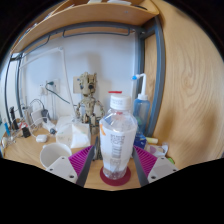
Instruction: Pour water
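Between the tool's (pixel 115 163) pads stands a water bottle (pixel 118 140).

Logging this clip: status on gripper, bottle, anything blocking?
Gripper open, fingers flanking bottle. Capped water bottle upright between them on a red coaster. White bowl alongside; nothing blocking.

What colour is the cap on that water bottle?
White, on the clear bottle between the fingers; the gripper view shows it.
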